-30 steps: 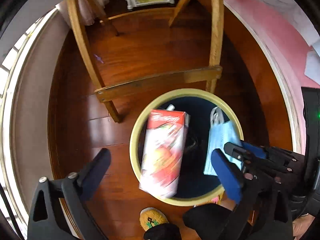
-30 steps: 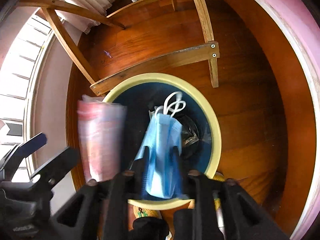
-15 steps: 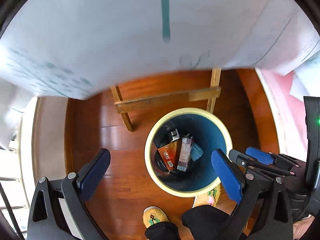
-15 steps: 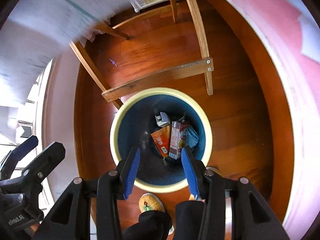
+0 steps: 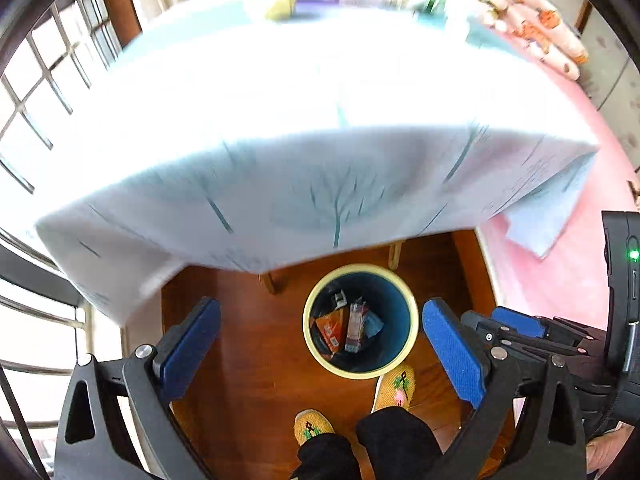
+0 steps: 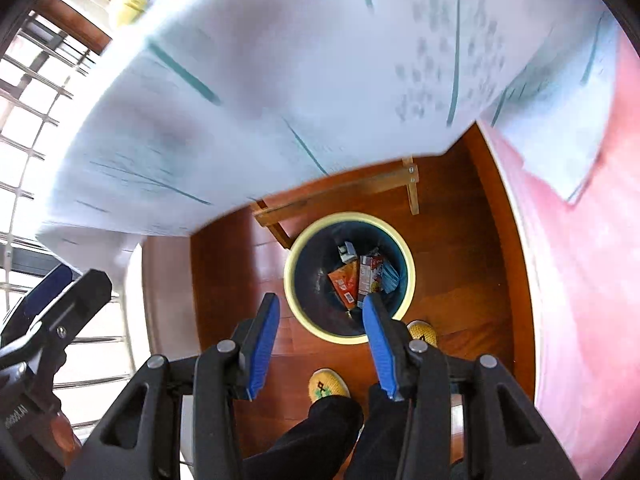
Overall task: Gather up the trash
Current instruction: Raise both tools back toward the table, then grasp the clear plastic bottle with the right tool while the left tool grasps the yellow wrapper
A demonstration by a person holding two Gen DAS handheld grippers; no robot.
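One bin (image 5: 404, 354) stands on the wood floor (image 5: 240, 340), just ahead of two yellow slippers (image 5: 394, 386). In it lie three pieces that can be told: an orange packet (image 5: 330, 328), a red carton (image 5: 356, 326) and a blue mask (image 5: 374, 324), plus a small whitish scrap (image 5: 340, 298) too small to name. The carton lies with its long axis running from the near rim toward the table (image 5: 320, 120), beside the packet, which is tilted a little off that line; the mask sits against the carton's right side.

A second ago the carton was falling over the rim and the right gripper (image 6: 320, 340) was clamped on the mask; now both are at the bottom. Both views sit much higher, and the table's top with blurred clutter has come into sight.

The left gripper (image 5: 320, 352) has its jaws wide apart, empty. The right one's blue pads (image 6: 380, 344) stand apart with nothing between.
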